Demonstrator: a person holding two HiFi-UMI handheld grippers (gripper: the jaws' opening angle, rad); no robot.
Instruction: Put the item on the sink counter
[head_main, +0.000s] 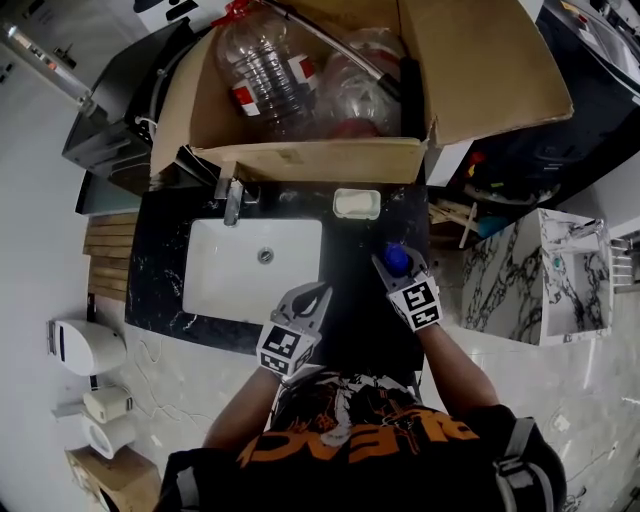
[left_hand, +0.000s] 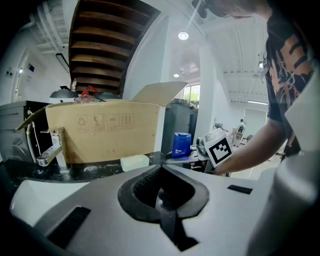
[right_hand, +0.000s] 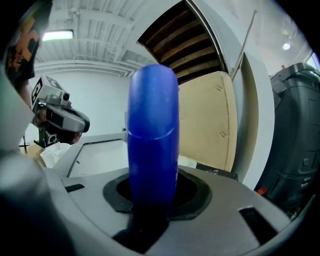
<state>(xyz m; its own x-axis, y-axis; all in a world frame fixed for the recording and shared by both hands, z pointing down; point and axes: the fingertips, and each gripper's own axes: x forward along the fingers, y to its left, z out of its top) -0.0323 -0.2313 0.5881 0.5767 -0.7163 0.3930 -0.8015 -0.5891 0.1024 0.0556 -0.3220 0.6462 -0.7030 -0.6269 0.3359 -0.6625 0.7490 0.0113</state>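
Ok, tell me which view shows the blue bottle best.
The right gripper view: the blue bottle fills the centre, upright, clamped in the right gripper. The left gripper view shows it small, side-on, with its label; the head view shows only its top.

One cardboard box (head_main: 320, 160), one blue bottle (head_main: 397, 259), one soap bar (head_main: 356, 203) and one tap (head_main: 233, 200) were there. Two clear bottles (head_main: 262, 60) (head_main: 352, 92) showed inside the box.

Black marble sink counter (head_main: 352, 262), white rectangular basin (head_main: 250, 268) set in its left half; along the back edge, a chrome tap (head_main: 233, 203), white soap bar (head_main: 356, 203), open cardboard box (head_main: 320, 158).
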